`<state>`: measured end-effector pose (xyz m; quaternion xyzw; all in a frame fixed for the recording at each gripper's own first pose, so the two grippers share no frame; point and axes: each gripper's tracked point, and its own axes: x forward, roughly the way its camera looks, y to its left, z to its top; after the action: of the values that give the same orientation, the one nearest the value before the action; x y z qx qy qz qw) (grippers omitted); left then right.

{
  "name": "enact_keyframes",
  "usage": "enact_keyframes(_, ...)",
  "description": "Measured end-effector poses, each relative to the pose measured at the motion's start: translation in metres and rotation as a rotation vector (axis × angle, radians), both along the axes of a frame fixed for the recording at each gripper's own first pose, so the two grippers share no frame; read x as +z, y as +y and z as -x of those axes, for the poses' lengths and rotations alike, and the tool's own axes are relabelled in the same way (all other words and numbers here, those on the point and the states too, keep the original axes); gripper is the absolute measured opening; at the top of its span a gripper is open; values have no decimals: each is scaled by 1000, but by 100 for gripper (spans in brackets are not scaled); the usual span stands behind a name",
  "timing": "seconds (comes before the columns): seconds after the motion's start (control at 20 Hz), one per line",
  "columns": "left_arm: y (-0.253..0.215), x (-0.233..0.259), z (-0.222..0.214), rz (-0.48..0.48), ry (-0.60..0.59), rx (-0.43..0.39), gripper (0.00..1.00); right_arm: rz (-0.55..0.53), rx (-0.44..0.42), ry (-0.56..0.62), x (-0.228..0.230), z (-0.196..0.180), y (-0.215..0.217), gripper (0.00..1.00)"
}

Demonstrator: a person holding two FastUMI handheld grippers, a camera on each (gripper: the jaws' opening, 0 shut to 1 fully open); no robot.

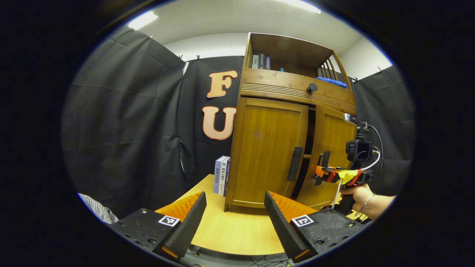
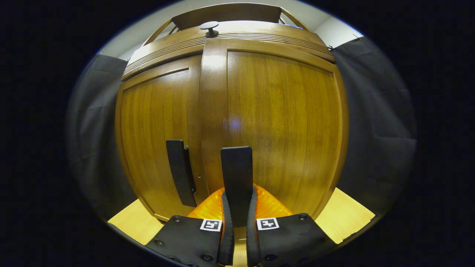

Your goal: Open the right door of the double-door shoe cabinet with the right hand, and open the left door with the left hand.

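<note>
The shoe cabinet [image 1: 282, 148] stood on the tabletop [image 1: 237, 230], just ahead of the left gripper [image 1: 235, 218], whose fingers [image 1: 189, 222] were spread wide apart and held nothing. Its left door [image 1: 269, 152] sat closed, with the left door handle [image 1: 295, 163] beyond the fingers. The right door [image 2: 274, 126] stood slightly ajar, a dark gap between the 2 doors. The right gripper [image 2: 237, 207], held by a hand [image 1: 362, 200], was closed on the right door handle [image 2: 236, 178], both fingers [image 2: 226, 230] pressing its sides. Books [image 1: 221, 175] stood left of the cabinet, a round knob [image 1: 311, 88] above the doors and a blue cloth [image 1: 332, 82] on the upper shelf.
</note>
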<state>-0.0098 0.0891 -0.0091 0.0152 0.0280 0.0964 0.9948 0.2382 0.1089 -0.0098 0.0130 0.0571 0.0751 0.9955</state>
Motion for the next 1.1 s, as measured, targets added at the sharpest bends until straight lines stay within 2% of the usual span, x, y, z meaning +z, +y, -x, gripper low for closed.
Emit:
enact_keyframes(0.25,-3,0,0,3,-5,-14,91,-1,5,4,13,5,-6,21)
enact_keyframes(0.6,-5,-2,1,-12,0,-45,91,9,30,5,10,35,-27,21)
enact_keyframes(1.1,-13,-4,4,-10,9,-99,92,-5,-1,5,10,77,-77,21)
